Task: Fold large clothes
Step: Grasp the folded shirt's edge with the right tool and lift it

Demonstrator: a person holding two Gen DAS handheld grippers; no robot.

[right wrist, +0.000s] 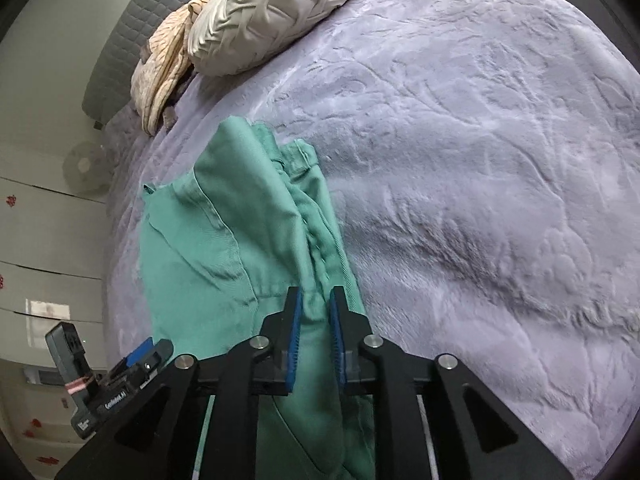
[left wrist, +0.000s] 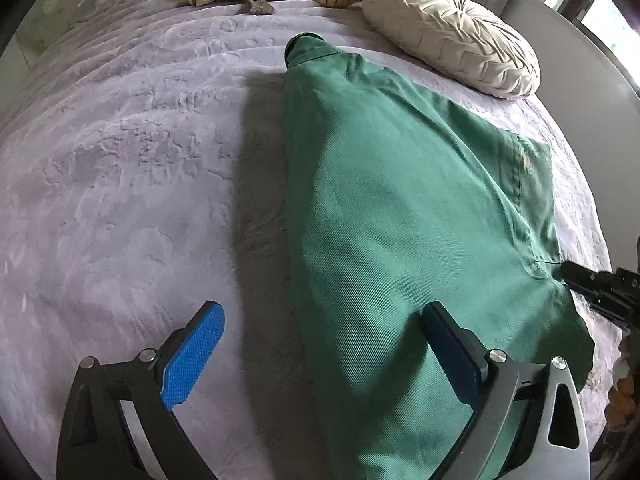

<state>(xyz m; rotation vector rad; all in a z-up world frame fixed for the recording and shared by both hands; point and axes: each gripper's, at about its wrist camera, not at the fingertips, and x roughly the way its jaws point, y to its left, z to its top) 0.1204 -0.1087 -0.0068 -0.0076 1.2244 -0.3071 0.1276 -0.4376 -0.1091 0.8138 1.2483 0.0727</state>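
pinching green trousers (right wrist: 224,240), right gripper (right wrist: 316,312); left gripper (left wrist: 320,344) spread

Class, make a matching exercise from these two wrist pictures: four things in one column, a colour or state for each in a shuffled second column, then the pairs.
Column 1
1. trousers
2. round cushion
3. left gripper
4. right gripper

Column 2
A. cream, pleated
B. pinching a fold of cloth
C. green, lying on the bed
D. fingers wide apart

Pairs: 1-C, 2-A, 3-D, 4-B
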